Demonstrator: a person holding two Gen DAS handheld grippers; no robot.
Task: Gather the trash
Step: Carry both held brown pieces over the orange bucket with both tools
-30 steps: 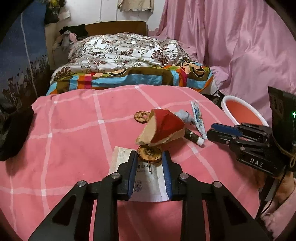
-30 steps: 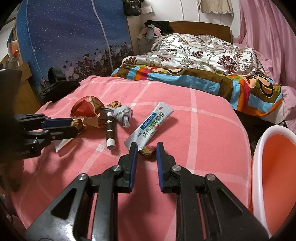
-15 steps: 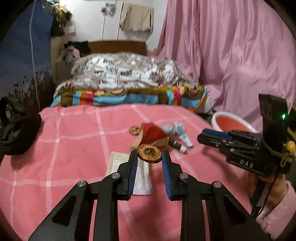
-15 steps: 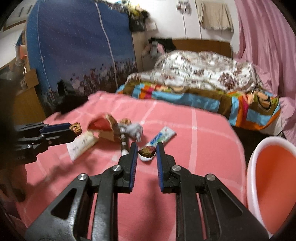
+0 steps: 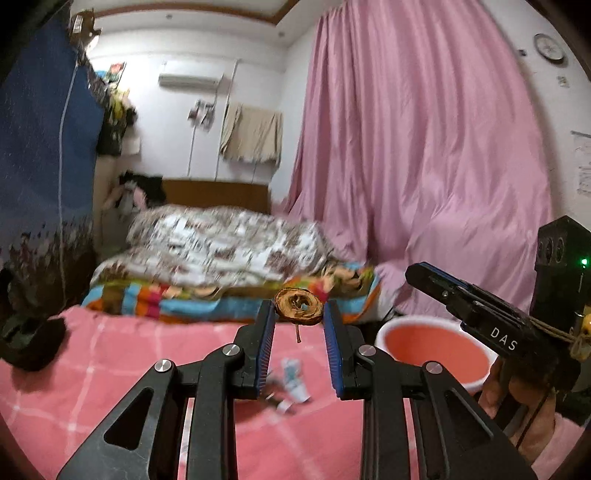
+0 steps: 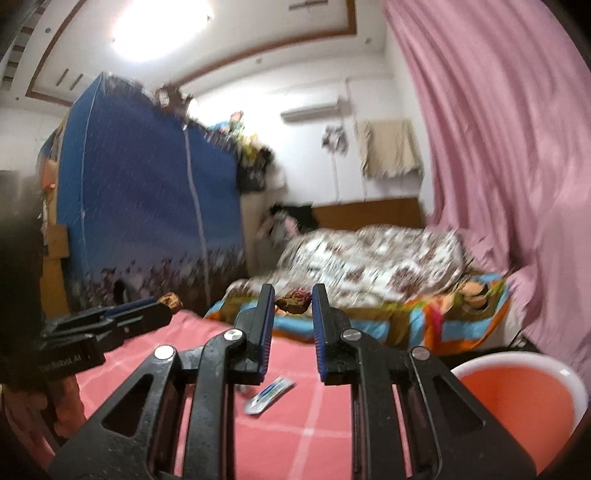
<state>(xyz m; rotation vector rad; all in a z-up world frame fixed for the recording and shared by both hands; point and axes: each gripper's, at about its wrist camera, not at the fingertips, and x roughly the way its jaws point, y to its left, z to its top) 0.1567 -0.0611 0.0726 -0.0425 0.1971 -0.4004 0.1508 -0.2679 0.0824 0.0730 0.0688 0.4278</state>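
Left wrist view: pink checked cloth (image 5: 110, 369) below, pink bin (image 5: 436, 354) at right. L gripper (image 5: 298, 314) pinching dried brown ring slice (image 5: 298, 307) at fingertips, stem dangling. R gripper (image 6: 293, 299) pinching small withered bud (image 6: 294, 300) between pad tips, held clear above cloth.

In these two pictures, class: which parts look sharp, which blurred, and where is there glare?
Left wrist view: left gripper and dried fruit slice sharp, bed smeared. Right wrist view: right gripper sharp, wardrobe blurred, ceiling lamp glaring; both bend at the edges.
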